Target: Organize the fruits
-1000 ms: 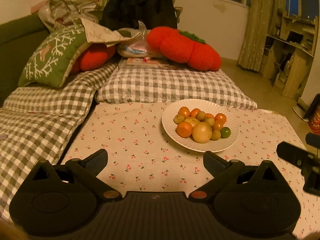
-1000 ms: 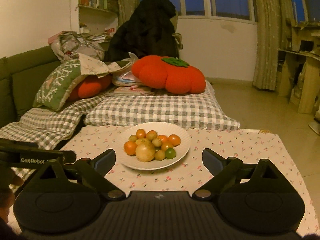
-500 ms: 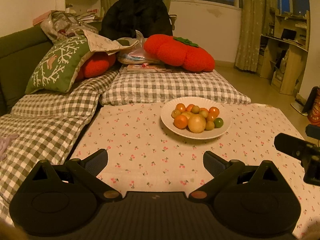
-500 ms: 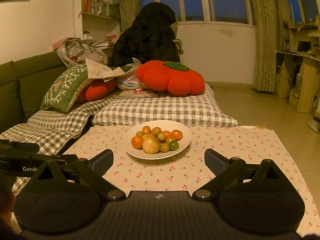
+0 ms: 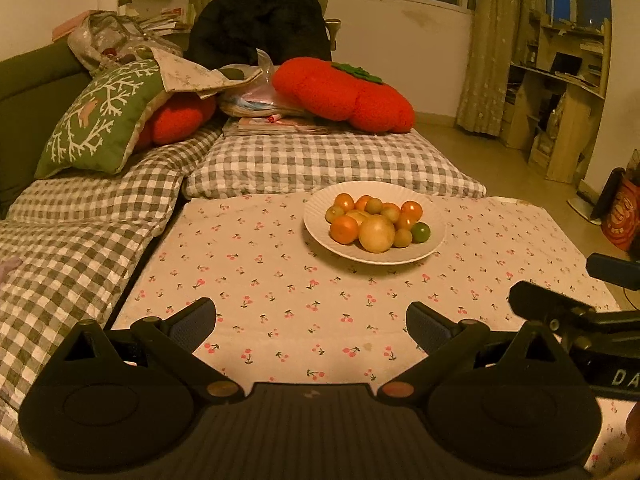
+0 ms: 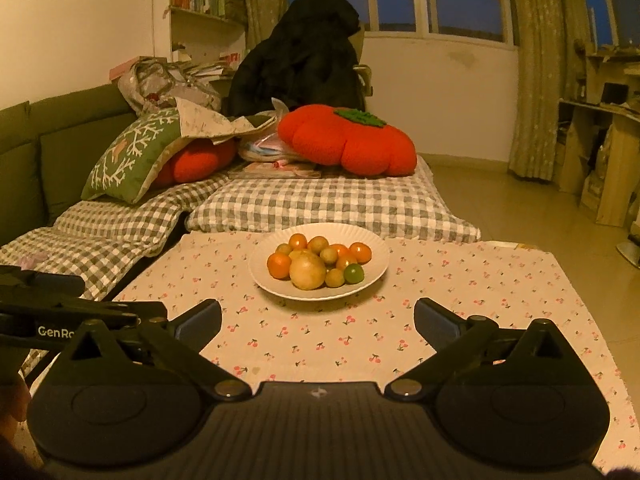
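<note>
A white plate (image 5: 320,236) (image 6: 260,276) stands on the cherry-print tablecloth (image 5: 280,300) (image 6: 460,288) at its far side. It holds several small fruits: orange ones (image 5: 344,229) (image 6: 279,265), a big pale yellow one (image 5: 376,233) (image 6: 307,273), and a green one (image 5: 421,232) (image 6: 354,273). My left gripper (image 5: 312,322) is open and empty, well short of the plate. My right gripper (image 6: 318,320) is open and empty, near side of the plate. Each gripper shows at the edge of the other's view.
Grey checked cushions (image 5: 328,164) (image 6: 332,204) lie behind and left of the table. On them are a red tomato-shaped pillow (image 5: 344,94) (image 6: 348,144), a green pillow (image 5: 100,120) and magazines. Wooden shelves (image 5: 560,92) stand at the right across bare floor.
Both grippers have drawn back and risen a little from the plate, so it looks farther off. Both stay open and empty. The fruits have not moved.
</note>
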The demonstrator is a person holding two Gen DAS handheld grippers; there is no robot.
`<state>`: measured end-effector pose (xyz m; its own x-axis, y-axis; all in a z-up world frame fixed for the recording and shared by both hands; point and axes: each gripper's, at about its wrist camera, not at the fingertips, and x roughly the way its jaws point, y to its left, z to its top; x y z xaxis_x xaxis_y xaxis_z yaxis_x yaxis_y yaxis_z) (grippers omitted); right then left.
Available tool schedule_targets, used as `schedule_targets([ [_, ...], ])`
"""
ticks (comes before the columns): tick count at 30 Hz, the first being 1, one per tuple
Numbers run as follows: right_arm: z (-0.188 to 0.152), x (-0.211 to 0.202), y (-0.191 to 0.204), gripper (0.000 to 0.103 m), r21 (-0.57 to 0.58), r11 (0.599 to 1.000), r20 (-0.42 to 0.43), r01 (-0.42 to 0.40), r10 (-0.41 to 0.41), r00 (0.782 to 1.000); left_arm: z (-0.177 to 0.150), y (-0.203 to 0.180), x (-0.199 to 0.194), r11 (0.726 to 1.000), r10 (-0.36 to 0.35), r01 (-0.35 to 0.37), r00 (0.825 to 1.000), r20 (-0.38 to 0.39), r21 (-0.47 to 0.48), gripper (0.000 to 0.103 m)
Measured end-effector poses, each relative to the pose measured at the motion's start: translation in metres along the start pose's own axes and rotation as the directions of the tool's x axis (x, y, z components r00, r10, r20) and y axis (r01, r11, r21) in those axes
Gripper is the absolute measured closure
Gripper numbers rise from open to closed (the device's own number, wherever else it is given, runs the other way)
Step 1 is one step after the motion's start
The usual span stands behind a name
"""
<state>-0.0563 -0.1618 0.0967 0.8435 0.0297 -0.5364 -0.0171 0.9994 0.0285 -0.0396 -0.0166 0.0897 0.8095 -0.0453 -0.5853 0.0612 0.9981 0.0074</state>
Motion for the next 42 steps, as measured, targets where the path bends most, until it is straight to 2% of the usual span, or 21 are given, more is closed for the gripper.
schedule_targets([
  [13,0.0003,-0.0025,0.0009,0.000,0.003,1.000,0.006,-0.004,0.004,1.000,-0.0010,-0.0019,-0.0010,1.000,-0.007,0.007,1.000,-0.005,0.006,0.008],
  [23,0.0015,-0.0027,-0.0014,0.000,0.031,0.999,0.006,-0.015,0.014,1.000,0.0000,0.0012,-0.0006,0.999,-0.025,0.024,1.000,-0.017,-0.023,0.008],
  [42,-0.0003,-0.0020,-0.0001,0.000,0.032,0.999,0.003,-0.022,0.021,1.000,-0.0007,-0.0006,-0.0007,1.000,-0.009,0.008,1.000,-0.013,-0.008,0.008],
])
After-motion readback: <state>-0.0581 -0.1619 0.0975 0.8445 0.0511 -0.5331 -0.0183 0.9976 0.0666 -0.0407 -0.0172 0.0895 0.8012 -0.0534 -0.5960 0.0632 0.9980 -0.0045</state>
